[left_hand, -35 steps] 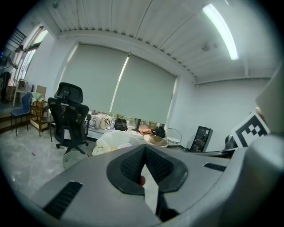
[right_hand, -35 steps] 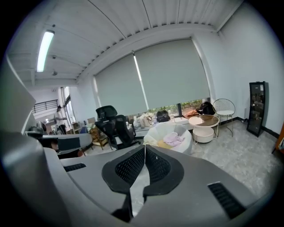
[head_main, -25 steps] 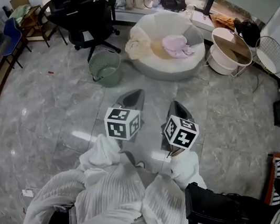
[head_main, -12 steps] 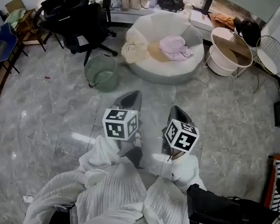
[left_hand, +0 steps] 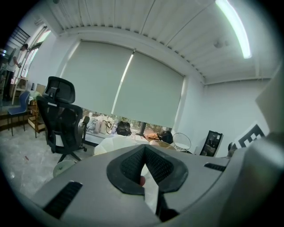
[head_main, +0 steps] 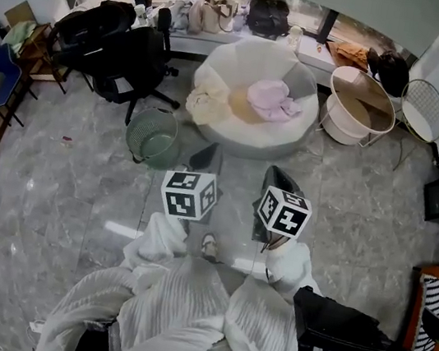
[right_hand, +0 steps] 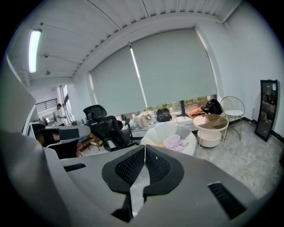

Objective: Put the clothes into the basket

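Head view: the basket (head_main: 153,136) and sofa (head_main: 259,140) are sitting nearer both grippers than a second ago, with the pink clothes (head_main: 272,98) lying on the sofa, well ahead of the left gripper (head_main: 208,157) and right gripper (head_main: 279,177). Left gripper view: its jaws are pressing together, empty. Right gripper view: its jaws are meeting on nothing, the clothes lying far beyond them.

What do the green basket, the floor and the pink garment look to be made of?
Green basket: probably plastic, matte, its walls look perforated.
Floor: polished stone or marble-look tile, grey veining and glare.
Pink garment: soft cloth, lying crumpled in folds.
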Tool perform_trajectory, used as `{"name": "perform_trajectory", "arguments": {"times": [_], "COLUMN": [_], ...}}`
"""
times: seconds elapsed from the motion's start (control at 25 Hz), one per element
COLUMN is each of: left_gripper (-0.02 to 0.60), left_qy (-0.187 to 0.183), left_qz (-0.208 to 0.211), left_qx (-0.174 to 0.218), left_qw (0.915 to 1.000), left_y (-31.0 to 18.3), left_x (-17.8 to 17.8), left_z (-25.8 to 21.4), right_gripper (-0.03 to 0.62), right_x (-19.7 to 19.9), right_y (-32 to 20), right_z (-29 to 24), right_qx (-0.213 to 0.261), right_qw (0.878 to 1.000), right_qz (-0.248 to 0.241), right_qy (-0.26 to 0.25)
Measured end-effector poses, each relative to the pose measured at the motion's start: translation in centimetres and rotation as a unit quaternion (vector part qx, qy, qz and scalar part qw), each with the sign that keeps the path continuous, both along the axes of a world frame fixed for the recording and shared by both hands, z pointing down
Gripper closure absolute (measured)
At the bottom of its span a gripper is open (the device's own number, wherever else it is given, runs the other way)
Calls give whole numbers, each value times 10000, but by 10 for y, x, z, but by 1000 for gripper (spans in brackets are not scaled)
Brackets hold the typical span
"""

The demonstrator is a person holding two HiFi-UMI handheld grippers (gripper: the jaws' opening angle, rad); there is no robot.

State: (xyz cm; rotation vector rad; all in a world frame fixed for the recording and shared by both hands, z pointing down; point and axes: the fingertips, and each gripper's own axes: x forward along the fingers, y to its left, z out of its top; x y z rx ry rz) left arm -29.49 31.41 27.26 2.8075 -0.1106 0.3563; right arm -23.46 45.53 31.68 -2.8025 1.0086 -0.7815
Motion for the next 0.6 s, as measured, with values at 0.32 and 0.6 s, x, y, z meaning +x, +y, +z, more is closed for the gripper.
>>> {"name": "perform_trajectory", "arguments": {"times": [0.32, 0.6], "left_gripper": [578, 578], "left_qy": [103, 47], "left_qz": [-182, -256], "left_qx": [-132, -309], "left_qw": [9997, 9992], "left_y": [-68, -107], "left_x": [58, 100], "left_z": [3, 14], "right_gripper": [569, 569], "right_x": [62, 106], "right_y": [-67, -99], "right_z": [4, 6], "right_qx": [-57, -129], "right_qw": [9998, 9998], "right_qz": [-174, -173], "right_qy": [-14, -19]}}
